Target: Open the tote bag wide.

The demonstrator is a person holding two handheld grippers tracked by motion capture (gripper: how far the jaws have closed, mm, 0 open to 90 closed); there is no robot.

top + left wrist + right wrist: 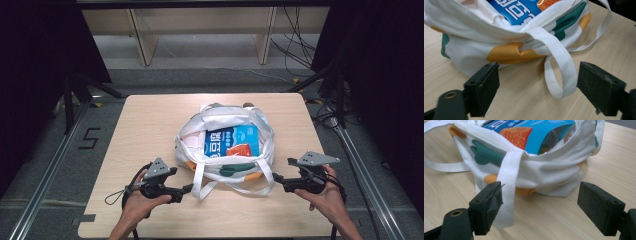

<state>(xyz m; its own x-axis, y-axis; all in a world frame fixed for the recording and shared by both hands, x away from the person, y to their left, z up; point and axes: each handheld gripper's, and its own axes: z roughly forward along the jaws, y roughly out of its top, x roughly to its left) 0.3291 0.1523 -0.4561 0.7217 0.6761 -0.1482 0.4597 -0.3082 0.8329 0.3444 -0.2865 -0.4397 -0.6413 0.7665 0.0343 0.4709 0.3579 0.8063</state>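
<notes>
**Both jaws released at the tote's near handle**

Nearest the lens in my left gripper view: my own two black jaws, standing wide apart over the pale wood-grain worktop [519,100]. Between them lies one loop of the white fabric handle strap [564,75]. It lies just beside the pad on the right of that view; I cannot tell whether it touches. Nothing is clamped.

In the right gripper view the jaws are likewise spread. The same strap's other end [507,195] hangs down the bag's front and lies against the jaw on the left of that view; the opposite pad is well clear of it. Released, not gripping.

High view: the left gripper [187,189] and the right gripper [276,178] sit low at the near edge of the worktop, pointing inward toward each other, with the slack strap loop lying flat between them.

The white cloth tote bag with green and orange patches [220,170] rests near the middle of the worktop, mouth open and facing up. Inside it lies a blue snack packet with white lettering and an orange picture [232,142], tilted against the bag's inner wall. The second handle lies around the bag's far side.
</notes>
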